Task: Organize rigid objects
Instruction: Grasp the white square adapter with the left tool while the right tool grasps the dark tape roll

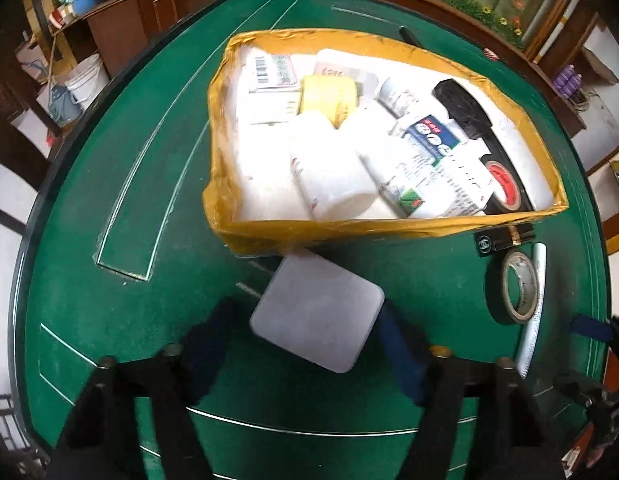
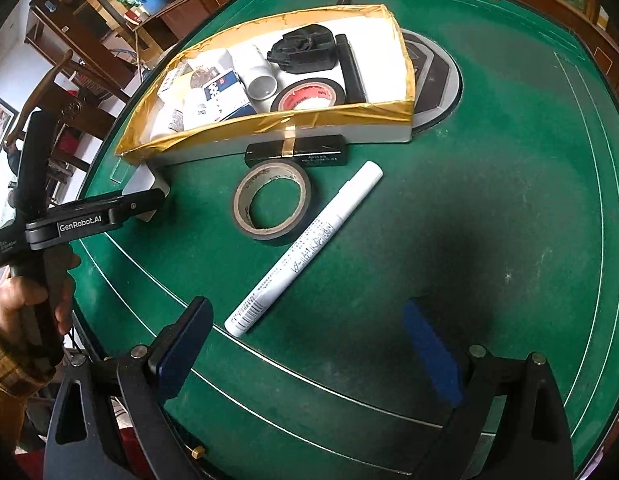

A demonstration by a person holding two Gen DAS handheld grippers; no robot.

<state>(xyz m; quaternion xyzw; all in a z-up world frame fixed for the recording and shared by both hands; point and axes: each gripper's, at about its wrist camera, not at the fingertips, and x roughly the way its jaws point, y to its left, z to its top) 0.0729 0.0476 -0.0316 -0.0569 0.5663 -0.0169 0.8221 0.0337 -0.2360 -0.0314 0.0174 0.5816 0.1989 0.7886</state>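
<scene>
The left gripper [image 1: 305, 344] has its jaws around a flat grey square block [image 1: 317, 312] on the green table [image 1: 109, 200], just in front of the yellow-taped box [image 1: 349, 228], though whether the pads press it I cannot tell. The right gripper [image 2: 305, 348] stands wide apart and empty, near the white marker [image 2: 305, 252] and a tape roll [image 2: 271, 204].

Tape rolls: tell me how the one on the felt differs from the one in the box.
The loose tape roll has a beige core, while the boxed tape roll has a red one. The loose tape roll lies by itself on the green felt. The boxed tape roll sits crowded among other items in the yellow-edged box. Both are black on the outside.
</scene>
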